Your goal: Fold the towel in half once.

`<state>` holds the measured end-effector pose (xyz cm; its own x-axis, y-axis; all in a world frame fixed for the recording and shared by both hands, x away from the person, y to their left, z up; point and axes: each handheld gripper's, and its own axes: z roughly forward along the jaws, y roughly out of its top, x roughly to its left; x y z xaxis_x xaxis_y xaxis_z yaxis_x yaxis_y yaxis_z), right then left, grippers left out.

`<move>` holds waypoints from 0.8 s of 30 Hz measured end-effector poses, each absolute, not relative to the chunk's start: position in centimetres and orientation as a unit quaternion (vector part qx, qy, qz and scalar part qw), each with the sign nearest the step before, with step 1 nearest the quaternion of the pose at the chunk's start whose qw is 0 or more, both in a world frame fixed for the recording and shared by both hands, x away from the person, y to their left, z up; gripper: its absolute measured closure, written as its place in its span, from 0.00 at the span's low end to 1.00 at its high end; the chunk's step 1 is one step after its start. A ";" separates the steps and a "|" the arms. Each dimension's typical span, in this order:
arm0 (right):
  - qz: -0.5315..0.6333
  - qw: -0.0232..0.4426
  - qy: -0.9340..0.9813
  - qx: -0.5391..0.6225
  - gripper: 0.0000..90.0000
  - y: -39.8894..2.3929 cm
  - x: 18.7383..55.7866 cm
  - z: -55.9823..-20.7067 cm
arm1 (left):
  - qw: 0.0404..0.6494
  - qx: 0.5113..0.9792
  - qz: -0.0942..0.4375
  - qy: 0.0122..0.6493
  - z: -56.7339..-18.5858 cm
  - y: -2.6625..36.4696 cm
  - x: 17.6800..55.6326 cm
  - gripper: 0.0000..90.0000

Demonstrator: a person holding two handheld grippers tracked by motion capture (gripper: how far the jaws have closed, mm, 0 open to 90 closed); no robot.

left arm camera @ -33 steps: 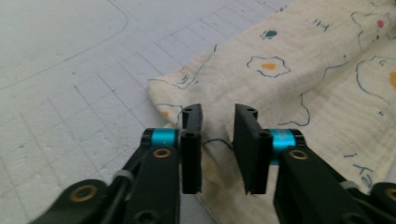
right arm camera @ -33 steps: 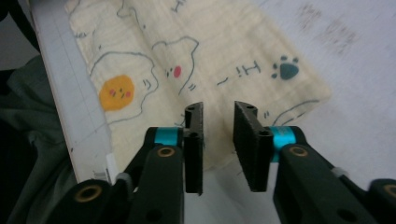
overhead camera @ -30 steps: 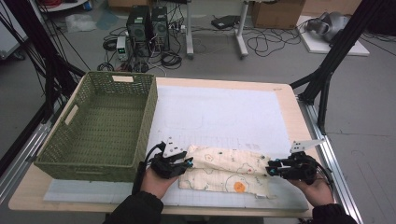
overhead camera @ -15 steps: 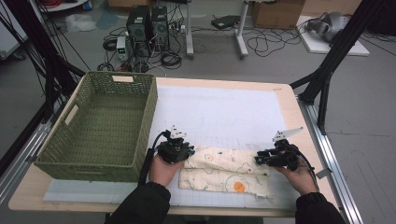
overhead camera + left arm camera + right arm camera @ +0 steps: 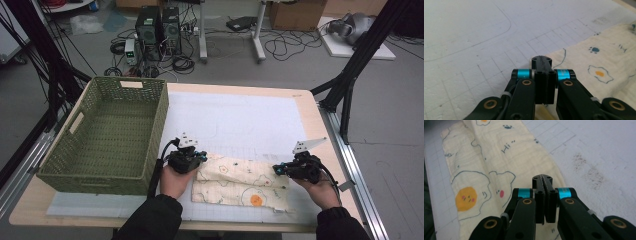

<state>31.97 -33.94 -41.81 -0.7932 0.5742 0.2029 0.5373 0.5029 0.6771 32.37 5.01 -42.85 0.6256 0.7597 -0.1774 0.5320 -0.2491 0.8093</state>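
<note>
Grey floor [image 5: 400, 125], cables [image 5: 280, 47], computer towers [image 5: 157, 27]

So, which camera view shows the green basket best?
The high view: the whole green woven basket sits there on the table's left side, beside the printed cloth. The left gripper view and the right gripper view look at the cloth and the white mat instead.

A cream cloth [image 5: 242, 184] printed with fried eggs, bears and paw marks is seen lying flat, folded into a long band, at the lower centre of the high view on the white gridded surface [image 5: 235, 120]. An orange yolk print is shown near its lower right edge.
</note>
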 end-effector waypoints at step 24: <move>0.369 0.068 0.866 0.330 0.98 -34.1 31.6 -41.5 | 0.493 0.759 0.148 0.399 -40.4 6.0 31.0 1.00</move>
<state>31.58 -34.14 -41.49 -0.7725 0.6224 0.1258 0.5220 0.5096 0.6840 30.98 5.99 -40.43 0.6378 0.7516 -0.1686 0.4592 -0.1952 0.8666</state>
